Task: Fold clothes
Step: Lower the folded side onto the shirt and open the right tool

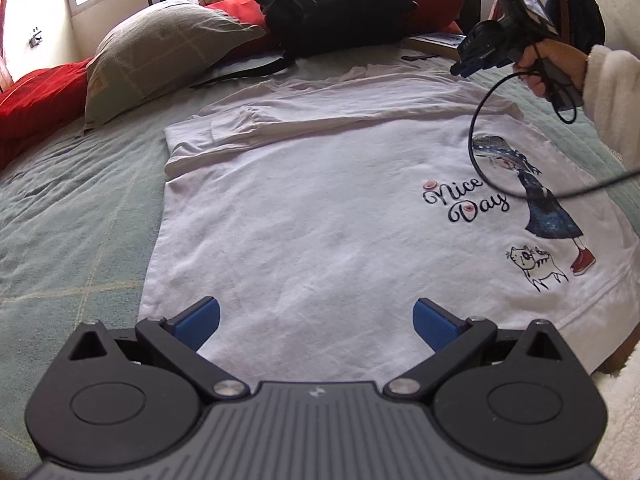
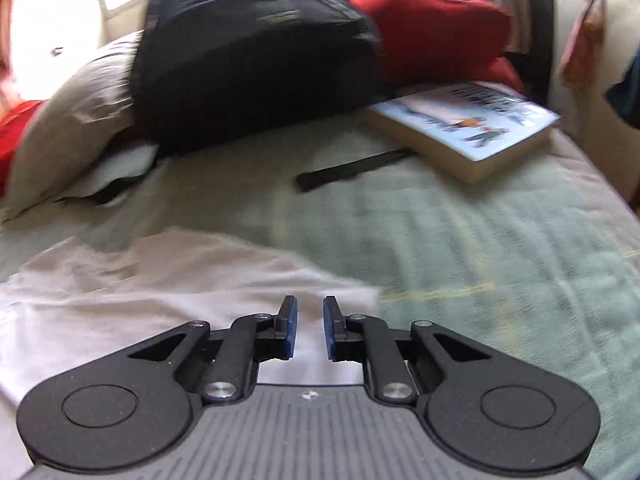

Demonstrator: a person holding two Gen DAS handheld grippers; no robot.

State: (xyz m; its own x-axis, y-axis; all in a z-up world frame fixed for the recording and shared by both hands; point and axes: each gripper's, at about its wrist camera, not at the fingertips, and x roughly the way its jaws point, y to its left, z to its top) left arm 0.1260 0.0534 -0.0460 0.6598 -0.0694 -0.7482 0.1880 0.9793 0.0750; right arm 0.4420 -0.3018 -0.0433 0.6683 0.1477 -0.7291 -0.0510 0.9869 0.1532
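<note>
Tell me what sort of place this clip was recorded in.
Most likely a bedroom: the white T-shirt lies spread on a bed with a green quilt, a grey pillow near the window, and a black backpack and book beside it.

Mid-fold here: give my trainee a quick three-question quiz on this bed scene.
1. True or false: the left gripper is clamped on the white shirt.
2. What lies beside the black backpack at the head of the bed? A) a book B) a shoe C) a cup
3. Fill in: the shirt's print reads "Nice ___".

Key:
1. False; its jaws stand wide apart with nothing between them.
2. A, the book.
3. Day.
</note>
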